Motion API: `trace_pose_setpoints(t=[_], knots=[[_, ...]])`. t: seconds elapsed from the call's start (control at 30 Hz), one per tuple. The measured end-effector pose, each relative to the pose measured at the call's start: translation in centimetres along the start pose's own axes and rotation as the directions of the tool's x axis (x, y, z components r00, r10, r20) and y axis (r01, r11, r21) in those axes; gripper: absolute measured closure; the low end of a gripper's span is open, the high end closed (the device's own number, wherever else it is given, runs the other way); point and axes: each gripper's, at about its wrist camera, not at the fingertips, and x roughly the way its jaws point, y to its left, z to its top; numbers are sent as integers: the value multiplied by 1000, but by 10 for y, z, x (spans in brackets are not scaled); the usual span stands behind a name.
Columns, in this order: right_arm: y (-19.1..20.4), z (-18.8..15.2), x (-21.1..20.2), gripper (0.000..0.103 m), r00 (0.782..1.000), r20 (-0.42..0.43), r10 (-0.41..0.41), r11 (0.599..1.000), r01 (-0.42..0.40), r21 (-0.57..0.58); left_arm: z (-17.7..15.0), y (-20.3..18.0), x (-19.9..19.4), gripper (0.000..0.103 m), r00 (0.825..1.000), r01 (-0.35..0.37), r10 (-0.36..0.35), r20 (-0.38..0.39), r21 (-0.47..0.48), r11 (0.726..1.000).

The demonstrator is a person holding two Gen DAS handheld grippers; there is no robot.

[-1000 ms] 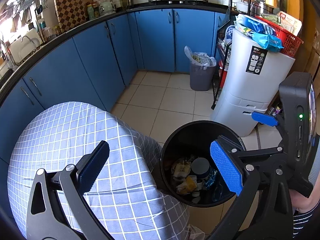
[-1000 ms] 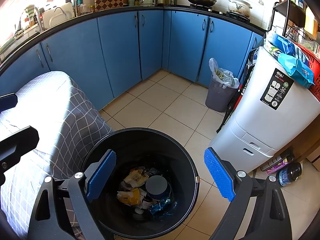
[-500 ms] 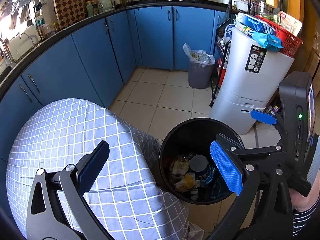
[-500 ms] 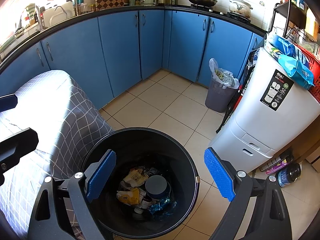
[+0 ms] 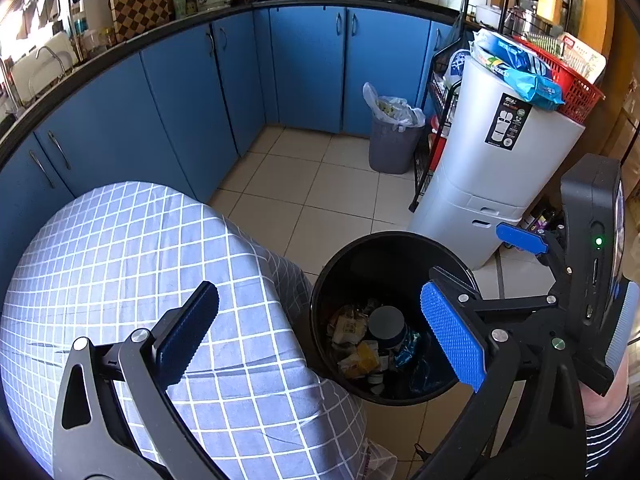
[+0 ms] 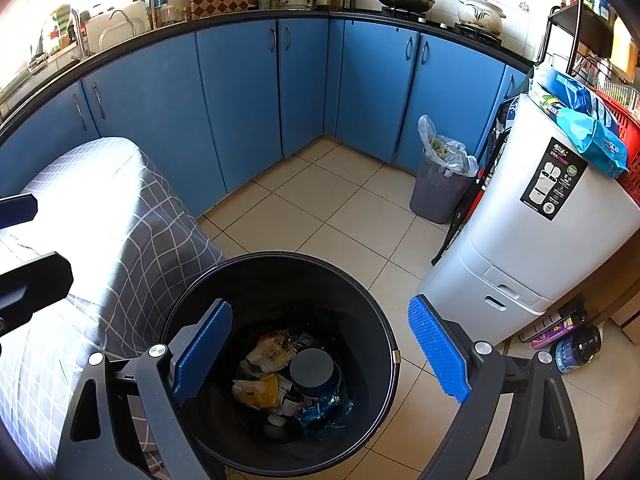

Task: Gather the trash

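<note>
Little has moved: the left view has crept slightly back, so the black bin (image 5: pixel 394 320) sits a touch lower in it; the right view is unchanged. Both the left gripper (image 5: pixel 320 332) and right gripper (image 6: pixel 320 354) hang with jaws wide apart, holding and touching nothing. One table under a grey checked cloth (image 5: pixel 140 280) touches the round, smooth black bin at its right edge. Inside lies the trash (image 6: pixel 288 380): crumpled yellow wrappers, one round grey lid, blue foil. A second, grey ribbed bin (image 6: pixel 440 188), bag-lined, stands by two stacked white plastic containers (image 6: pixel 540 232).
</note>
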Motion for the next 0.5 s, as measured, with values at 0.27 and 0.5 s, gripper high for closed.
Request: trace_pose_setpoints(t=[0.27,0.5], knots=[[1,-1,1,15,1000,0,1,1000,-1,1,0,-1,-2,3,1000,-20,20,8,2,1000],[2,-2,1,15,1000,1,2,1000,-2,-1,0,0,-4,3,999,-25,25,19,-1,1000]])
